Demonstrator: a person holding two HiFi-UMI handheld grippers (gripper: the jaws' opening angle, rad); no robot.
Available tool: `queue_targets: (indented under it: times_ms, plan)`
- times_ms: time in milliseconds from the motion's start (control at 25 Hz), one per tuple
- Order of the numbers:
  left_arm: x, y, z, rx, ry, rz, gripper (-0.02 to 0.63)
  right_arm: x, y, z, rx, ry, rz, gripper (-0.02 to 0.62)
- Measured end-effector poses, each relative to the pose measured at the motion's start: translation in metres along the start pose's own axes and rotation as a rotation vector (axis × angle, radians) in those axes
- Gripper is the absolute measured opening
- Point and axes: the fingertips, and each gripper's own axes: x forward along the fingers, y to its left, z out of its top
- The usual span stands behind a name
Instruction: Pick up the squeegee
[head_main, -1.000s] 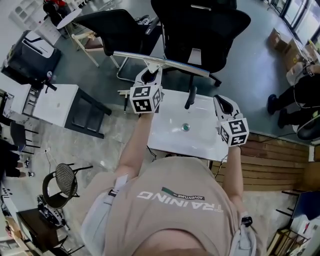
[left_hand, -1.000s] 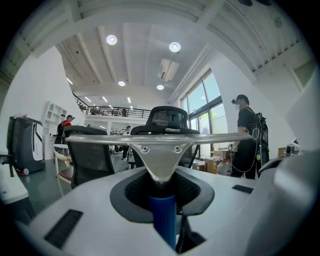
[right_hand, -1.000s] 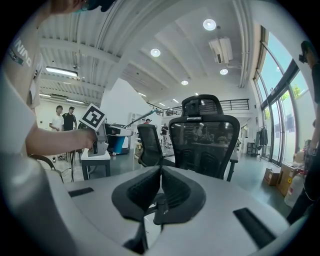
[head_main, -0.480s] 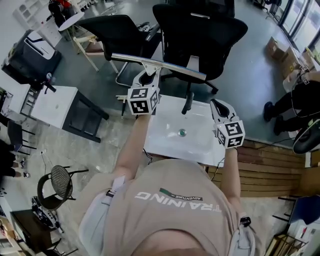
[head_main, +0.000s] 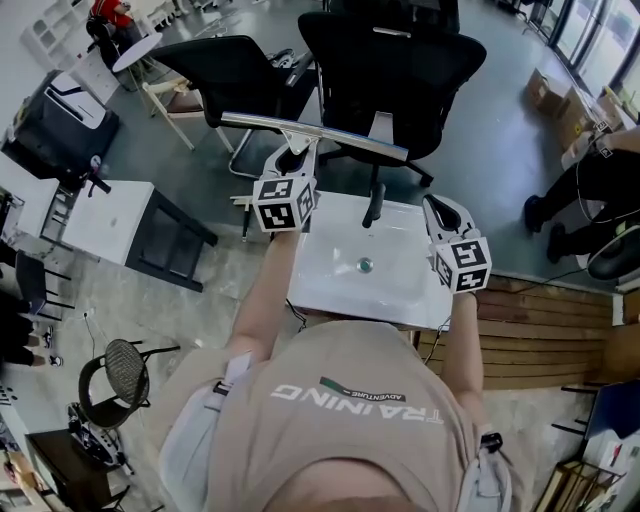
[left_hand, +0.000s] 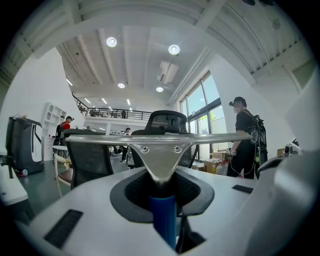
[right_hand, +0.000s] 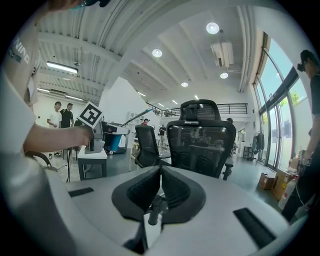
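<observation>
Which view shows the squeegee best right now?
The left gripper view: the squeegee fills it, blue handle clamped in the left gripper, blade bar straight across. The head view shows the bar from above; the right gripper view shows no clear squeegee.

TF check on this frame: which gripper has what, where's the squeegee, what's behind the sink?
1. The left gripper is shut on the squeegee by its blue handle. True.
2. The squeegee lies in the sink. False: it is held up in the air, past the sink's far edge.
3. The right gripper holds the faucet. False: its jaws are together on nothing, and it sits off to the sink's right, apart from the faucet.
4. In the left gripper view the squeegee's blade runs about level. True.
5. A black office chair stands beyond the sink. True.
</observation>
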Motion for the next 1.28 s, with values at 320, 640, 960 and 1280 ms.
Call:
queue_targets:
  times_ms: [320, 640, 960, 1280]
  plan:
    - [0.002, -0.003, -0.002, 0.000, -0.002, -0.017, 0.097, 0.002, -0.011, 0.012, 0.019, -0.027, -0.084, 0.035]
    - [0.007, -0.001, -0.003, 0.003, 0.002, -0.025, 0.097, 0.001, -0.013, 0.015, 0.045, -0.038, -0.108, 0.035]
    - [0.014, -0.007, -0.005, 0.001, 0.004, -0.056, 0.097, -0.007, -0.018, 0.007, 0.060, -0.025, -0.134, 0.035]
    - [0.020, -0.013, -0.006, -0.007, 0.008, -0.089, 0.097, -0.012, -0.021, -0.002, 0.065, -0.001, -0.158, 0.035]
